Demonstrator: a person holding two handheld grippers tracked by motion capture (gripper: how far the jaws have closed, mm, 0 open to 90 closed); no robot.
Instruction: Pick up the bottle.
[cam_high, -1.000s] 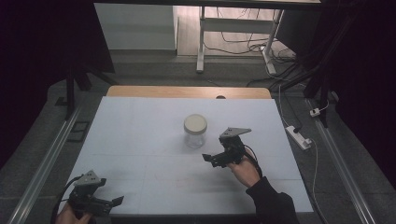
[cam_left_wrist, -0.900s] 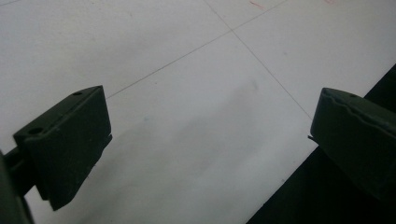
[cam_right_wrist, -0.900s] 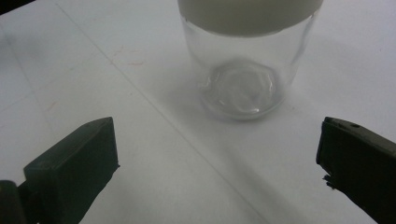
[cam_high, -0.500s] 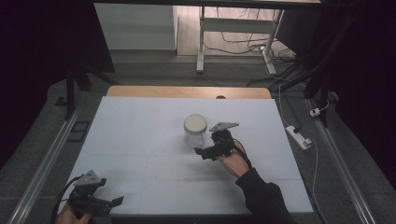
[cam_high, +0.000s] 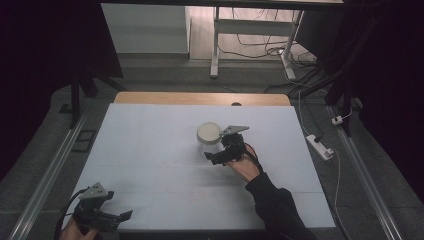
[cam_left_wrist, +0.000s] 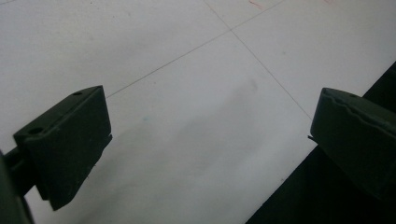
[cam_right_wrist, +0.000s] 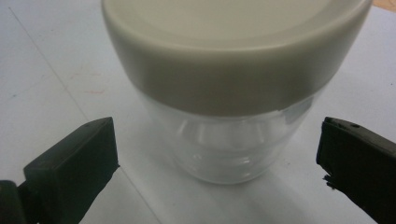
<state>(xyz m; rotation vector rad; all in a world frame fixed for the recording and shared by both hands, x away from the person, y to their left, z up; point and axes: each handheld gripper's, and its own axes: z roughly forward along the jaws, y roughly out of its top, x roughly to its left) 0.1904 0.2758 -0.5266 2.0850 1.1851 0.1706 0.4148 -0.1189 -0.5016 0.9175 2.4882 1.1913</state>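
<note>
Jar (cam_high: 209, 140): clear glass, cream-coloured lid (cam_high: 209, 132), standing upright on the white table (cam_high: 150, 150), a little right of the middle and nearer the far edge than the near one. Lid seated on the jar. Glass body looks empty in the right gripper view; cannot tell for certain through the reflections.

Right gripper (cam_high: 216, 156): held at the jar's near right side, low over the table, jaws pointing toward the jar. Jaws spread wide. In the right gripper view the jar (cam_right_wrist: 233, 93) sits between the two jaw tips but just ahead of them, with clear white table showing on both sides between glass and jaw. No contact visible. The person's right hand (cam_high: 245, 165) wraps the gripper body, dark sleeve (cam_high: 275, 210) running toward the near edge.

Left gripper (cam_high: 122, 216): at the near left corner of the table, well apart from the jar. Jaws spread wide, nothing between them; the left gripper view shows bare white surface and the table's dark near edge (cam_left_wrist: 327, 186) beneath the right-hand jaw. Left hand (cam_high: 75, 230) partly cut off at the bottom of the high view.

Strip of wood-coloured tabletop (cam_high: 200, 98) shows along the far edge.
</note>
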